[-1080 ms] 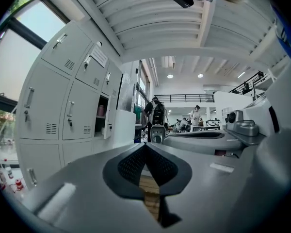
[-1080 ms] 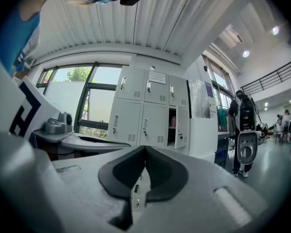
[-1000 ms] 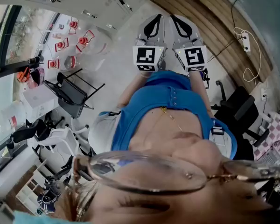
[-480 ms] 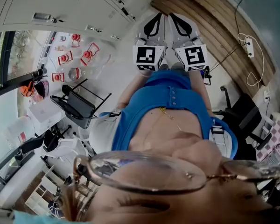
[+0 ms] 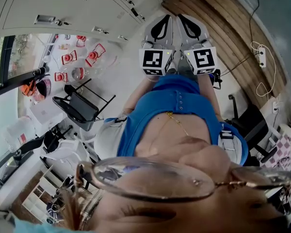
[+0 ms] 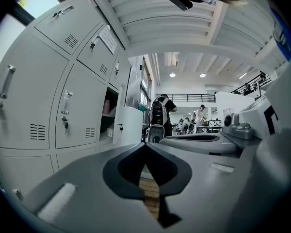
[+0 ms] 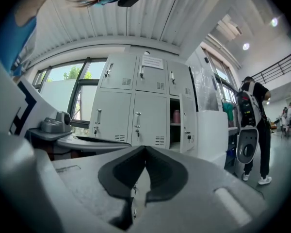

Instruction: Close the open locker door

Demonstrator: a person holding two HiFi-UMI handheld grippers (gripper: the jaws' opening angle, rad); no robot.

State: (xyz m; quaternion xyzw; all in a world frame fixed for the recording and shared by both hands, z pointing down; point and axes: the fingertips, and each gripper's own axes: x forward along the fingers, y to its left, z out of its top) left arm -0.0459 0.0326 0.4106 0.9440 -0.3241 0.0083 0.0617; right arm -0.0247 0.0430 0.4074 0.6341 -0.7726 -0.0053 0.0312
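Note:
A bank of grey lockers [image 7: 136, 110] fills the middle of the right gripper view. One lower compartment [image 7: 176, 130] stands open with a pink bottle [image 7: 176, 116] on its shelf. Its door [image 7: 188, 130], with a key in the lock, is swung out and seen nearly edge-on. The left gripper view has the same lockers [image 6: 63, 106] at the left and the open door [image 6: 119, 126] further along. Both grippers are some way off from the lockers. In the head view my left gripper [image 5: 165, 17] and right gripper [image 5: 181, 17] are held side by side, level. Each has its jaws shut on nothing.
A white block [image 7: 211, 137] stands just beyond the open door. A person with a black backpack [image 7: 252, 110] stands on the right of the aisle. A black chair [image 5: 77, 106], a wooden floor strip [image 5: 223, 28] and a power strip with cable [image 5: 261, 57] lie around me.
Both grippers have travelled together across the room, still side by side. The lockers have grown larger at the top left of the head view and the chair has shifted right.

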